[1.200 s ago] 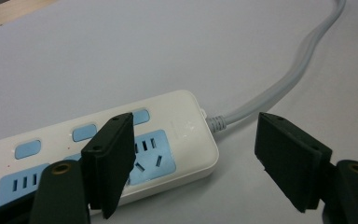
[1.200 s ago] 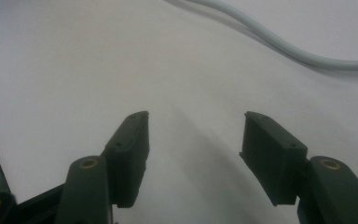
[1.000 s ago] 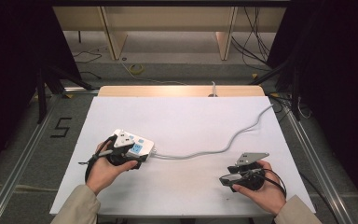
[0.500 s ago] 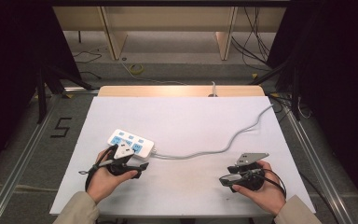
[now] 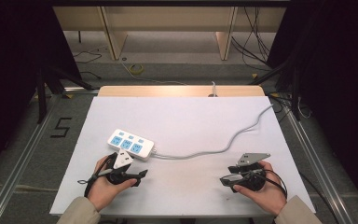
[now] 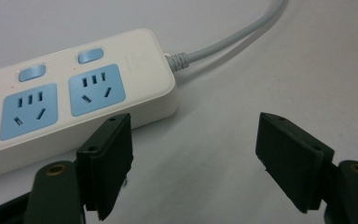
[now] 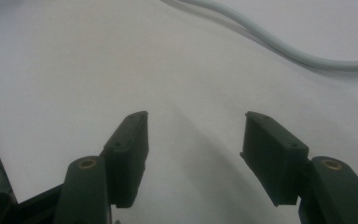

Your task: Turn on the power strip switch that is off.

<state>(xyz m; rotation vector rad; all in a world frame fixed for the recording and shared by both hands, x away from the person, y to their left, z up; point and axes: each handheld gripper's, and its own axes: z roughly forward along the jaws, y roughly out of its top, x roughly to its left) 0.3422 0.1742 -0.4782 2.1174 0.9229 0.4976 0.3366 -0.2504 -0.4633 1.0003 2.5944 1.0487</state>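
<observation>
White plastic, one power strip [image 5: 131,145] lies on your desk [image 5: 191,116], left of the middle, with three blue sockets and three blue buttons showing on top. One grey cord [image 5: 223,144] runs from its right end across the desk and off the far right edge. You hold two tools, one in each hand. Your left tool [image 5: 142,175] rests on the desk just beside the strip's near side, jaws spread wide and holding nothing; in the left gripper view the strip's cord end sits just beyond its left jaw, not between the jaws. Your right tool [image 5: 224,181] lies well apart from the strip near the desk's front right, also released, with bare surface between its jaws. The desk is covered in a plain white sheet. Around it are grey floor, metal rails, loose cables and dark curtains at both sides.
</observation>
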